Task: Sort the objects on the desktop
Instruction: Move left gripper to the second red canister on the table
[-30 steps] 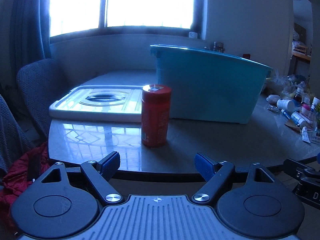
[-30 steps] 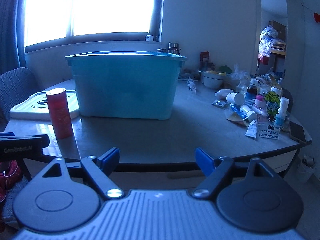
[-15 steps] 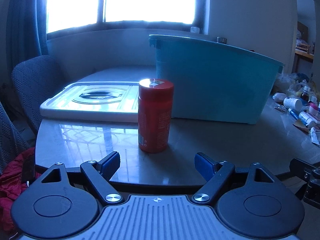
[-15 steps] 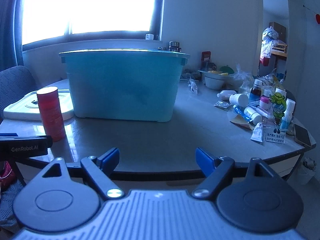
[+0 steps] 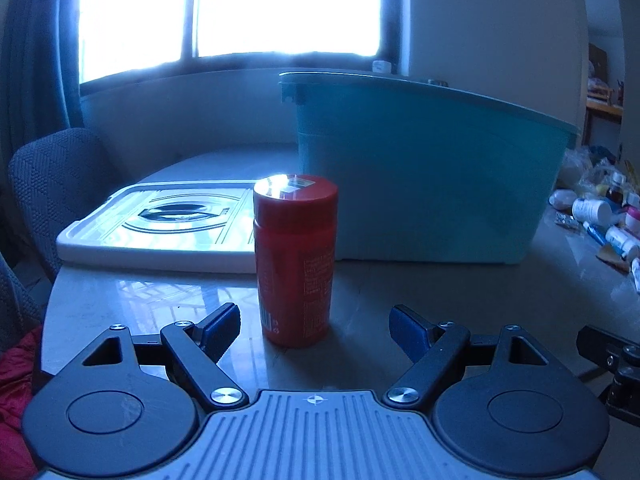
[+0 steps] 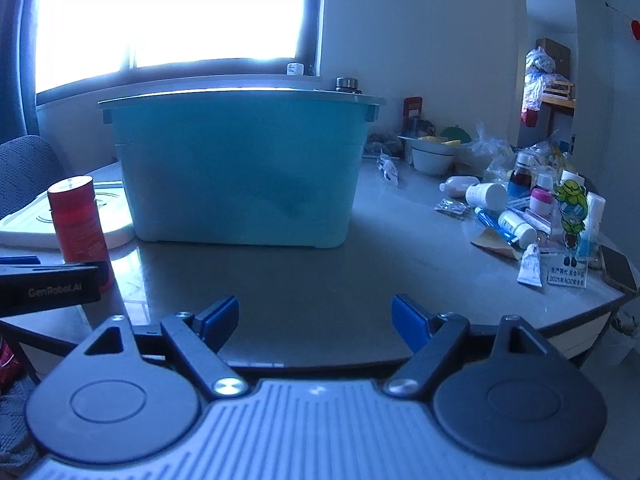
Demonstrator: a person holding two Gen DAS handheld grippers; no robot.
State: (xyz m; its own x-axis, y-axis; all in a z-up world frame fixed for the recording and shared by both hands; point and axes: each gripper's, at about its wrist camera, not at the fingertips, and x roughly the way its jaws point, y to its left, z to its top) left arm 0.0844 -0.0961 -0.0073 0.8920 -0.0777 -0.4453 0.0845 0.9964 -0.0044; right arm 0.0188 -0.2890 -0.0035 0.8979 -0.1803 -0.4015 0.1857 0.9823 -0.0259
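A red cylindrical canister stands upright on the grey table, just ahead of my open left gripper; its foot sits between the blue fingertips without touching them. Behind it rises a large teal storage bin, with its white lid lying flat to the left. In the right wrist view the canister is at far left, the bin in the middle, and my right gripper hangs open over the table's front edge with nothing in it. The left gripper's body shows at left.
Several small bottles, tubes and packets crowd the table's right side, with a phone near the edge and a white bowl behind. A grey chair stands at left, red cloth below it.
Both grippers have moved forward toward the table. The red canister has grown larger and now sits between the left fingertips. Neither gripper's opening has changed.
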